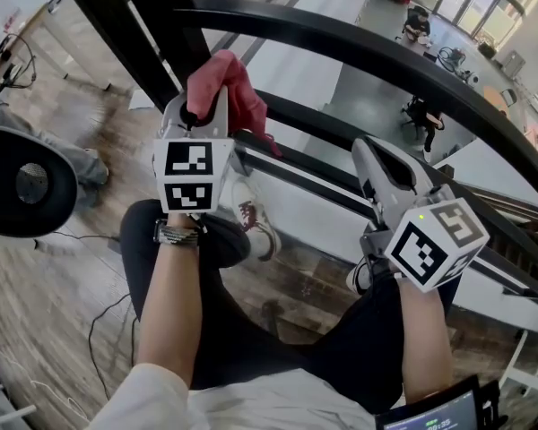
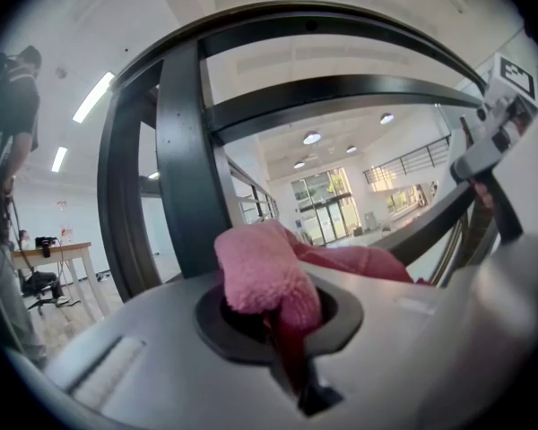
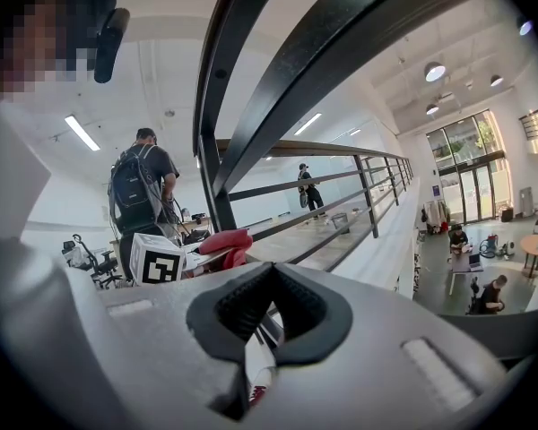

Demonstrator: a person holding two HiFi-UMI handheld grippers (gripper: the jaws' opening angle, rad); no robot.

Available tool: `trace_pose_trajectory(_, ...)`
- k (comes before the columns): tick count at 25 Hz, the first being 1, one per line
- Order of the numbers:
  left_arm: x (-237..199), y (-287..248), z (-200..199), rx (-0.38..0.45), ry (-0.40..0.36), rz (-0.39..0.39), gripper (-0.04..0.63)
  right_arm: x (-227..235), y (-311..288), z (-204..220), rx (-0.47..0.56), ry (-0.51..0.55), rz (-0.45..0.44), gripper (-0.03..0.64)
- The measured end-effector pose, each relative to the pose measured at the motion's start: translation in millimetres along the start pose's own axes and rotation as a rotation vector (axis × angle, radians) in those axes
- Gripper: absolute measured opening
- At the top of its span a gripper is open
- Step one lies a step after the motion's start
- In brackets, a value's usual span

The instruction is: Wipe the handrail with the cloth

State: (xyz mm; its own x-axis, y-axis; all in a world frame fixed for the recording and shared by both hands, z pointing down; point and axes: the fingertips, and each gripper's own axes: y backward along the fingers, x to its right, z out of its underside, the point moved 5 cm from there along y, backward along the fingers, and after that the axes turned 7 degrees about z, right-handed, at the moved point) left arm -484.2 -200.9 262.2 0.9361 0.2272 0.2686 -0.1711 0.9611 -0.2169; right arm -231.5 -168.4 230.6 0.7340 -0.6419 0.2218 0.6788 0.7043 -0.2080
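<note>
Cloth [image 2: 264,271] between tight jaws of left hand-held gripper [image 1: 204,106], right hand-held gripper [image 1: 381,161] seemingly closed, empty.

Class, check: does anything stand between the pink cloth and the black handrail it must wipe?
Nothing visible does. The left claw grips the cloth, and only open air shows between it and the handrail curving above.

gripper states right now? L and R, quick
Left gripper: closed, holding the pink cloth.
Right gripper: closed, nothing between its jaws.
</note>
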Motion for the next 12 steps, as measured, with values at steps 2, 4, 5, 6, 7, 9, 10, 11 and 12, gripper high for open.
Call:
trace_pose_trajectory(2, -0.5, 0.9, 0.8, 0.001, 0.002, 0.001, 0.031, -1.7, -1.6, 0.3, -0.003, 0.001, -0.004, 0.002)
trace_pose_trajectory(4, -0.9, 1.5, 1.0, 0.004, 0.003, 0.004, 0.031, -3.5, -2.8, 0.1, -0.005, 0.003, -0.007, 0.002)
trace_pose_trajectory(5, -1.3, 1.7, 0.9, 0.005, 0.004, 0.006, 0.031, -4.4, -3.5, -0.3, -0.006, 0.004, -0.009, 0.002)
trace_pose_trajectory(6, -1.7, 1.9, 0.8, 0.006, 0.004, 0.007, 0.031, -5.3, -4.1, -0.5, -0.007, 0.004, -0.010, 0.002)
trace_pose_trajectory(7, -2.0, 2.0, 0.9, 0.007, 0.005, 0.009, 0.031, -5.9, -4.6, -0.6, -0.008, 0.005, -0.011, 0.002)
trace_pose_trajectory(9, -2.1, 2.4, 2.0, 0.008, 0.007, 0.009, 0.031, -6.1, -5.2, -0.2, -0.010, 0.006, -0.011, 0.002)
trace_pose_trajectory(10, -1.9, 2.8, 3.0, 0.008, 0.008, 0.009, 0.031, -5.8, -5.3, 0.2, -0.010, 0.006, -0.011, 0.002)
trace_pose_trajectory(11, -1.7, 3.5, 4.2, 0.007, 0.010, 0.009, 0.031, -5.6, -5.4, 0.4, -0.010, 0.006, -0.011, 0.002)
trace_pose_trajectory(12, -1.6, 4.2, 5.2, 0.007, 0.013, 0.010, 0.031, -5.5, -5.4, 0.5, -0.010, 0.005, -0.011, 0.002)
